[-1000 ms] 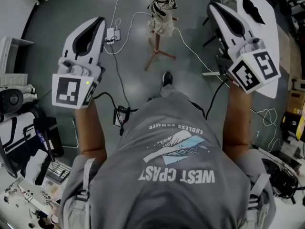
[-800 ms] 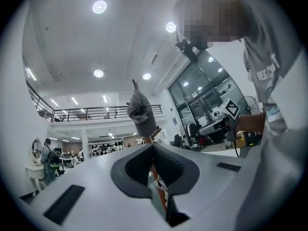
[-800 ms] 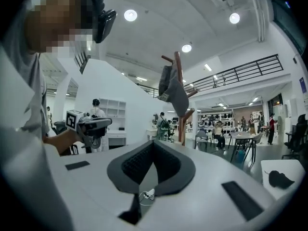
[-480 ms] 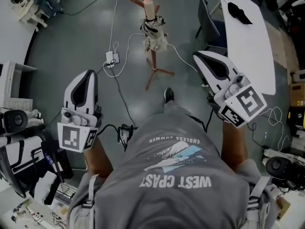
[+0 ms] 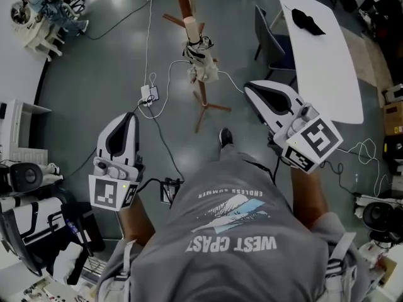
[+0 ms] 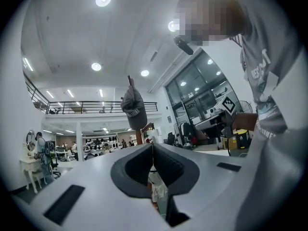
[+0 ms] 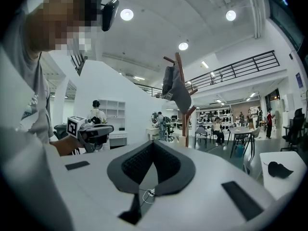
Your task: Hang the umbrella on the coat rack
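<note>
The wooden coat rack stands on the grey floor ahead of me. A folded black-and-cream umbrella hangs on its pole. Both grippers are held near my body, well short of the rack and apart from it. My left gripper is shut and empty. My right gripper is shut and empty too. In the left gripper view the shut jaws point at the rack, where a grey cap hangs, and the pale umbrella cloth shows below. In the right gripper view the rack carries a grey garment.
A white table with a black item on it stands at the right, a chair beside it. Cables and a power strip lie on the floor left of the rack. Equipment crowds the left edge.
Both grippers have come down and back toward my body, and the rack with the umbrella now sits farther off. Both stayed shut.
</note>
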Motion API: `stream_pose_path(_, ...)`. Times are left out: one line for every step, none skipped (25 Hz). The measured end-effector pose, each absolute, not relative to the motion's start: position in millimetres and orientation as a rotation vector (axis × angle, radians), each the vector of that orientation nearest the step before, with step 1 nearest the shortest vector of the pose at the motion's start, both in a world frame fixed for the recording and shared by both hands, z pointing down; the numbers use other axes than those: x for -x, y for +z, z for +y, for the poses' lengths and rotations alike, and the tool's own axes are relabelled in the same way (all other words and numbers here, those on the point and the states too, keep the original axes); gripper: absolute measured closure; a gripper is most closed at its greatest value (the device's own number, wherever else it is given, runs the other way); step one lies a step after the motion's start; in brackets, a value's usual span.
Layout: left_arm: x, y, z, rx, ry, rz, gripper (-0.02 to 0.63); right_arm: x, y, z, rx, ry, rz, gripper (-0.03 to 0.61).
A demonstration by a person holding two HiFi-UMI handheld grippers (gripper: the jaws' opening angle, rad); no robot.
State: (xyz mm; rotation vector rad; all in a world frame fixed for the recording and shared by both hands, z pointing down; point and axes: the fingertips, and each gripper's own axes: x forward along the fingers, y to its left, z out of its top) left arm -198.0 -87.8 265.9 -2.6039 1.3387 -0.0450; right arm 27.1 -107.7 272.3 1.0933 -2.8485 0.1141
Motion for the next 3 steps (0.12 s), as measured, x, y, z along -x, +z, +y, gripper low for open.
stream_pose_path(196.9, 266.7, -88.3, 2.606, -0.047, 1.337, 0.595, -27.7, 272.9, -108.3, -1.093, 0.115, -2.847, 0.552)
stream_pose_path(195.7, 267.6, -88.7, 2.608, -0.049, 1.335, 0.595, -28.4, 273.5, -109.1, -1.092, 0.117, -2.845, 0.552)
stream_pose_path(194.4, 268.4, -89.2, 2.611, -0.052, 1.333, 0.595, -29.1, 274.0, -109.9, -1.091, 0.119, -2.844, 0.552)
